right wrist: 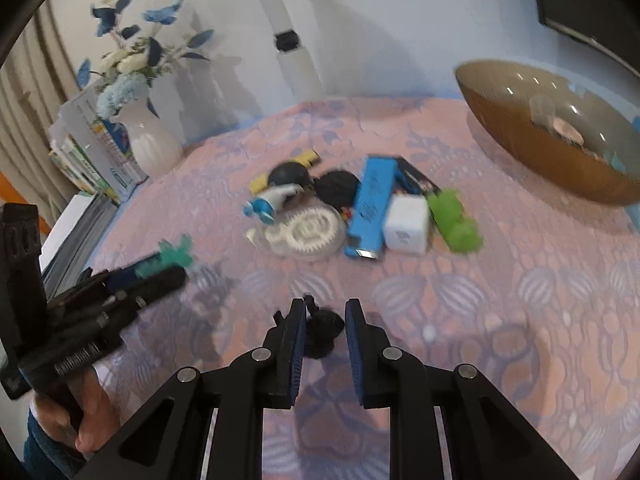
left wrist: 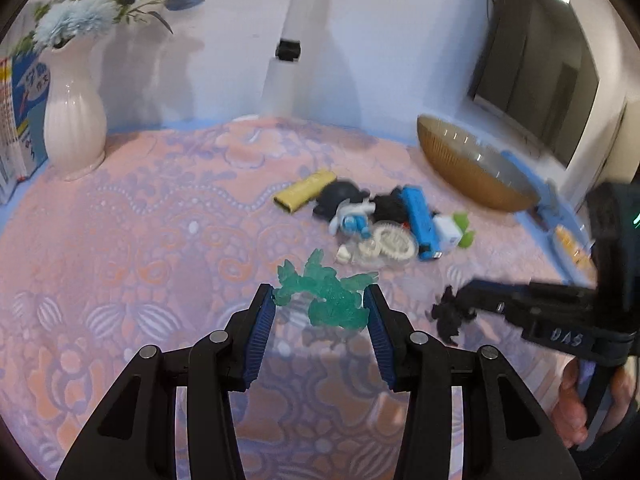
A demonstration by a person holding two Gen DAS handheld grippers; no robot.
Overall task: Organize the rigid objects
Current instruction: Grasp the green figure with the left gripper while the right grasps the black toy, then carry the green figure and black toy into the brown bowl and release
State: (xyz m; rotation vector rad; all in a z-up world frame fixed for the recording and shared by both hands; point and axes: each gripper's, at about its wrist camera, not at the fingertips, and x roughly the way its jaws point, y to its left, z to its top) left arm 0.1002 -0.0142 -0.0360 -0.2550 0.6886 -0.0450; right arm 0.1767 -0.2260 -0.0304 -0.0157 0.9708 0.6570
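My left gripper [left wrist: 320, 292] is shut on a translucent green spiky figure [left wrist: 332, 296], its blue pads pressing both sides just above the pink patterned cloth [left wrist: 160, 240]. To its right, my right gripper [left wrist: 452, 308] is shut on a small black spiky figure [left wrist: 448, 314]. The right wrist view shows that black figure [right wrist: 322, 330] between the right gripper's [right wrist: 326, 304] pads. At the left of that view is the left gripper [right wrist: 176, 268] with the green figure [right wrist: 176, 254]. A pile beyond holds white gears [right wrist: 308, 230], a blue bar [right wrist: 370, 204], a white cube [right wrist: 408, 224] and a green toy [right wrist: 454, 220].
A brown bowl [right wrist: 540, 148] stands at the far right with small items inside. A white vase [left wrist: 72, 120] of flowers and books [left wrist: 16, 120] sit at the back left. A yellow bar [left wrist: 304, 190], black lumps [left wrist: 340, 196] and a blue-white figure [left wrist: 352, 220] also lie in the pile.
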